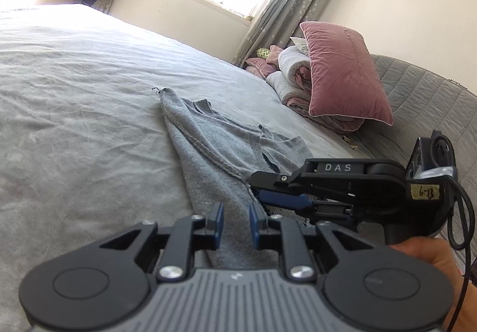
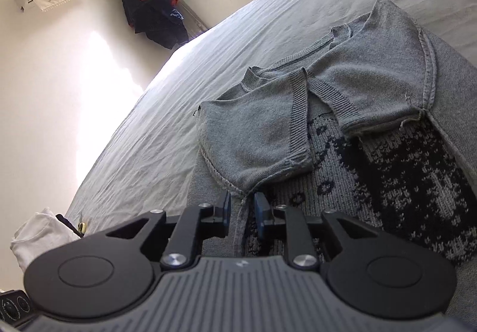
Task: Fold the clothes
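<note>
A grey knit sweater point(image 1: 214, 147) lies on the bed with its sleeves folded in over the body. In the right wrist view the sweater point(image 2: 372, 69) shows a dark patterned panel point(image 2: 402, 177) under the folded sleeves. My left gripper point(image 1: 236, 220) is shut on the sweater's near fabric, which runs up between its blue pads. My right gripper point(image 1: 256, 187) comes in from the right, held by a hand point(image 1: 429, 254), and pinches the seamed side edge. In its own view the right gripper point(image 2: 243, 208) has that seam between its fingers.
The grey bedsheet point(image 1: 74, 93) spreads wide to the left. A pink pillow point(image 1: 342, 75) and a folded quilt point(image 1: 286, 75) lean by the quilted headboard point(image 1: 423, 99). Dark clothes point(image 2: 155, 9) hang beside the window. A white cloth point(image 2: 38, 233) lies at the bed's edge.
</note>
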The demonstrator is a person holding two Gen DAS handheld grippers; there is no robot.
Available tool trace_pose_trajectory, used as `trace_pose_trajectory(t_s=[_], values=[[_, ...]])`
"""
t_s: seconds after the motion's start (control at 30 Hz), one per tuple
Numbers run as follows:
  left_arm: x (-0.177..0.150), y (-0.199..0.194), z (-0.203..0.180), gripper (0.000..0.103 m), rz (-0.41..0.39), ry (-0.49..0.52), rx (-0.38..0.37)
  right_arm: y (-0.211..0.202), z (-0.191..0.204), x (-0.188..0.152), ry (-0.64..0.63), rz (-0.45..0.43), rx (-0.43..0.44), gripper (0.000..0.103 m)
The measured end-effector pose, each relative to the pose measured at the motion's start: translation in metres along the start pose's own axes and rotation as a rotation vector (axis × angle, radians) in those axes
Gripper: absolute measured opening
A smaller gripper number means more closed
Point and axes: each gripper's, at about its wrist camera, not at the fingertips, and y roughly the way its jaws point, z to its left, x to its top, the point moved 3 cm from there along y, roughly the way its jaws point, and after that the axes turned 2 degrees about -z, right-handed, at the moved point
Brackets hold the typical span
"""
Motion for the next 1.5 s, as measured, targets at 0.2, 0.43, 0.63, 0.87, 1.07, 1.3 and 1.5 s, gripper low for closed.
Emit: trace_pose_trajectory(t_s=[0.2, 0.43, 0.63, 0.87, 1.07, 1.3, 1.5], values=[[-0.008, 0.009, -0.005, 0.018, 0.055, 0.036, 0.048, -0.016, 0.021, -0.031, -0.243, 0.028, -0.071, 0.004], [-0.006, 0.003, 0.005, 0.018, 0.057, -0.007, 0.079, -0.024, 0.001, -0.021, -0.093, 0.012, -0.032, 0.018], [-0.004, 0.0, 0.019, 0.018, 0.07, -0.12, 0.059, -0.014, -0.043, -0.018, 0.337, 0.094, 0.151, 0.017], [0.002, -0.004, -0.006, 0.018, 0.073, -0.068, -0.068, -0.013, -0.061, -0.02, 0.581, 0.124, 0.276, 0.021], [-0.009, 0.022, -0.055, 0.022, 0.189, 0.126, -0.005, -0.025, -0.059, -0.013, 0.54, 0.094, 0.232, 0.025], [-0.019, 0.046, -0.068, 0.021, 0.242, 0.196, 0.136, -0.034, -0.059, -0.005, 0.44, 0.041, 0.176, 0.031], [-0.012, 0.038, -0.061, 0.002, 0.216, 0.125, 0.138, -0.022, -0.05, -0.004, 0.304, 0.022, 0.126, 0.031]])
